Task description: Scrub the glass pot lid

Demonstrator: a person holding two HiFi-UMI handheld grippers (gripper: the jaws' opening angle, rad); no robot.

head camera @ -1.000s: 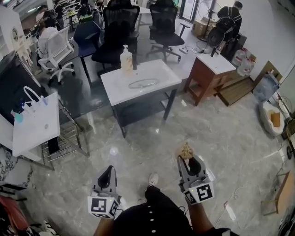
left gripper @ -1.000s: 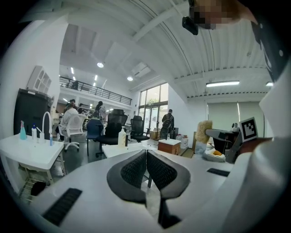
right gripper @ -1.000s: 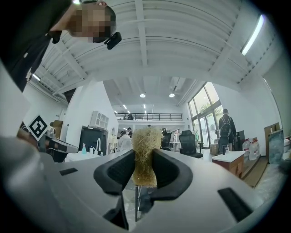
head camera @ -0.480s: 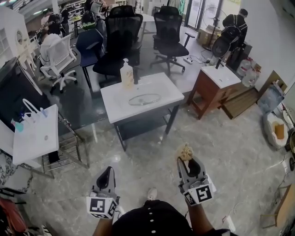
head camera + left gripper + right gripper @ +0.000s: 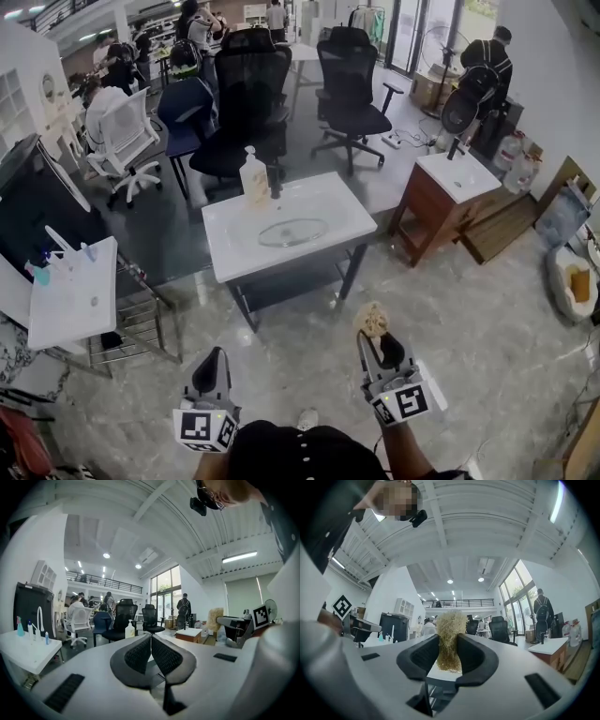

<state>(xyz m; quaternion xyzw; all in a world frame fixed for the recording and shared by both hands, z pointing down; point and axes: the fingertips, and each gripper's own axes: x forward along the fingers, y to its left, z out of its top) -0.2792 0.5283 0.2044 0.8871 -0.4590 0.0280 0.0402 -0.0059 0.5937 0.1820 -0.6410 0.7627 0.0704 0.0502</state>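
- left gripper: its jaws are pressed together with nothing between them, low in the head view over the marble floor.
- right gripper: clamped on a straw-coloured fibrous scrubber, whose tuft sticks up above the pads.
- white washstand: straight ahead of both grippers. the glass pot lid lies flat in its shallow basin, well apart from either gripper.
- pump soap bottle: upright on the washstand's far edge behind the basin, just beside a dark faucet.
- second white sink unit: off to the left, with a small blue bottle at its rim.
- wooden cabinet: to the right, with a white basin top.
- black office chairs: beyond the washstand, with people further back.
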